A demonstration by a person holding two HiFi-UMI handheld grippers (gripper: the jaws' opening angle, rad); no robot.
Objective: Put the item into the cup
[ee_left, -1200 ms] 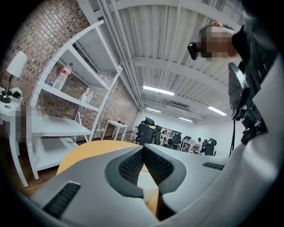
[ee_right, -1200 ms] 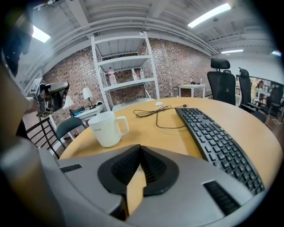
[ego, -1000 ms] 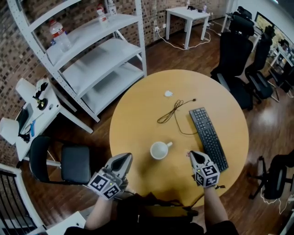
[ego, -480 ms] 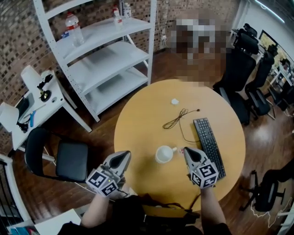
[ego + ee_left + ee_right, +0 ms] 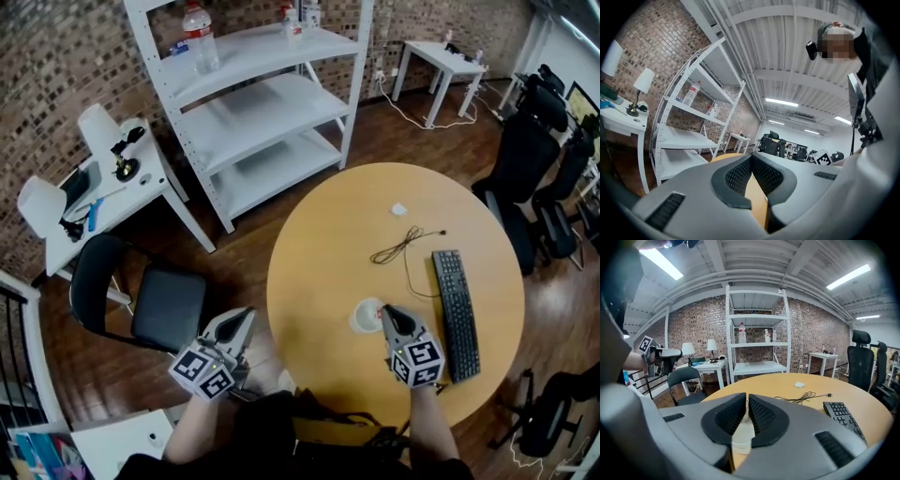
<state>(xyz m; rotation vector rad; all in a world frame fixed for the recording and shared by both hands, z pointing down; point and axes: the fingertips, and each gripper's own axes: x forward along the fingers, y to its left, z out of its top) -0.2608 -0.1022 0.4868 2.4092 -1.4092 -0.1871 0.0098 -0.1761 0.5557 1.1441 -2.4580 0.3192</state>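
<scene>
A white cup [image 5: 364, 317] stands on the round wooden table [image 5: 319, 272] near its front edge. My right gripper [image 5: 386, 312] hangs with its tips just over the cup's right rim. In the right gripper view the cup [image 5: 742, 439] shows right below the right gripper [image 5: 746, 401], whose jaws are opening with a narrow gap; I make out no item between the pads. My left gripper [image 5: 242, 319] is held off the table's left edge, and in its own view this left gripper [image 5: 751, 161] is shut and empty.
A black keyboard [image 5: 457, 314] lies right of the cup, with a dark cable [image 5: 403, 246] and a small white thing [image 5: 399, 209] beyond. A black chair [image 5: 150, 300], a white shelf unit [image 5: 262, 103] and a side table [image 5: 94, 197] stand to the left.
My right gripper has moved left from beside the keyboard to just over the cup. The head view has swung left. The left gripper stays off the table's edge.
</scene>
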